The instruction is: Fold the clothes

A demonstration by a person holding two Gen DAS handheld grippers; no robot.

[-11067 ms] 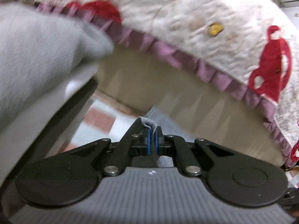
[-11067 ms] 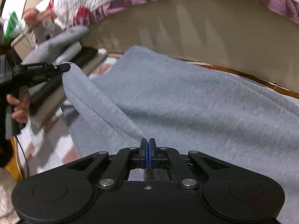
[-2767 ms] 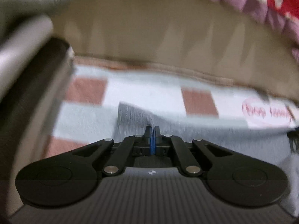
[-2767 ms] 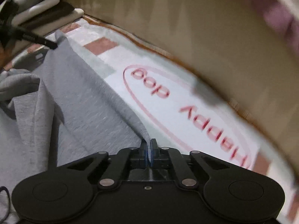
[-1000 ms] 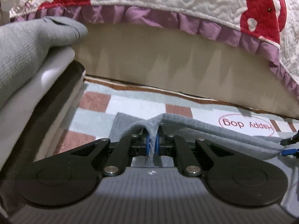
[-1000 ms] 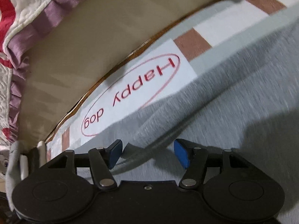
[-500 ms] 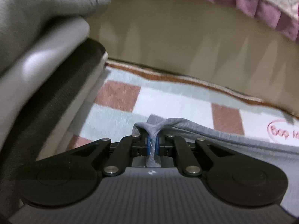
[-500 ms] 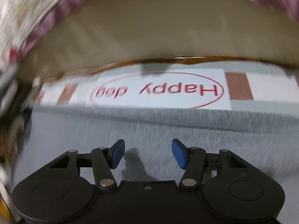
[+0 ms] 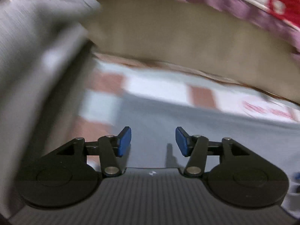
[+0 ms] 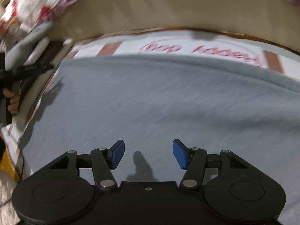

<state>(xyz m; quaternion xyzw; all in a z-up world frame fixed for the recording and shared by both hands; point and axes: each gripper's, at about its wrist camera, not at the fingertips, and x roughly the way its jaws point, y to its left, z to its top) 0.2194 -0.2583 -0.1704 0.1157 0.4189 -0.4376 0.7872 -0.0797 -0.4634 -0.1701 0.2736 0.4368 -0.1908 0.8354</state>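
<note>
My left tongs point(image 9: 153, 142) stand with the blue pads point(image 9: 124, 141) apart, having just been opening; nothing is pinched between them, and the grey garment point(image 9: 196, 131) lies flat directly beneath and ahead of the tips. My right tongs point(image 10: 148, 153) are likewise parted and empty, poised above the same grey garment point(image 10: 150, 97), which spreads smooth from under the tips to a folded far edge. Beyond that edge lies the checked mat point(image 10: 206, 43) with a red oval of lettering, blurred. Past the mat rises the beige side of the bed point(image 10: 168, 5), topped by a quilt with purple frill point(image 10: 37, 5). To the left of the left tongs stands a stack of folded clothes point(image 9: 37, 46). In the right wrist view a hand point(image 10: 13, 101) holds the other tool at far left
</note>
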